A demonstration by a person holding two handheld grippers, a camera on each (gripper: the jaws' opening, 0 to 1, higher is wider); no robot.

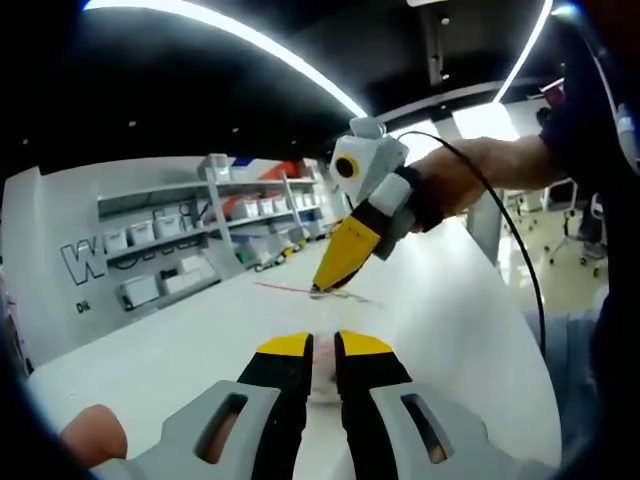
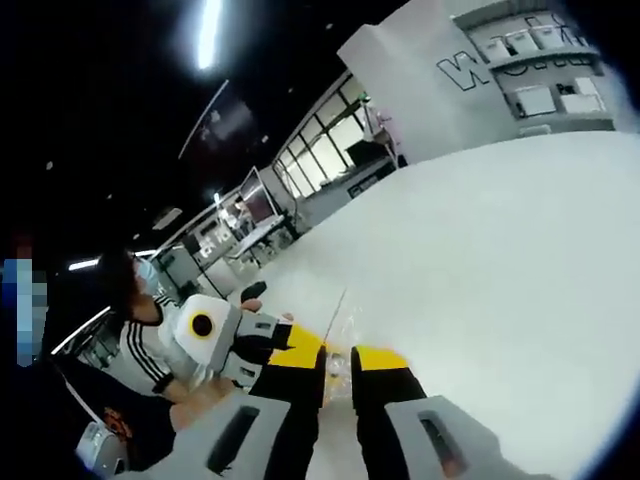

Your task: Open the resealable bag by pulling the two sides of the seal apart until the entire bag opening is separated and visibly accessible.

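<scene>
The resealable bag (image 1: 345,296) is clear film with a thin red seal line, held just above the white table (image 1: 180,340). In the left gripper view my right gripper (image 1: 320,289) comes down from the upper right, its yellow tips shut on the bag's far edge. My left gripper (image 1: 324,348) has its yellow-tipped jaws nearly together, with pale film pinched between them. In the right gripper view the bag (image 2: 338,345) shows as glinting film between my right gripper (image 2: 340,358) jaws. The left gripper (image 2: 296,345) meets it from the left, so the bag's mouth is mostly hidden.
The white table (image 2: 500,260) stretches wide. Shelves with white bins (image 1: 200,225) stand against a back wall. A person's hand (image 1: 480,175) holds the right gripper, and a black cable (image 1: 515,240) hangs from it. A seated person (image 2: 140,330) is beyond the table edge.
</scene>
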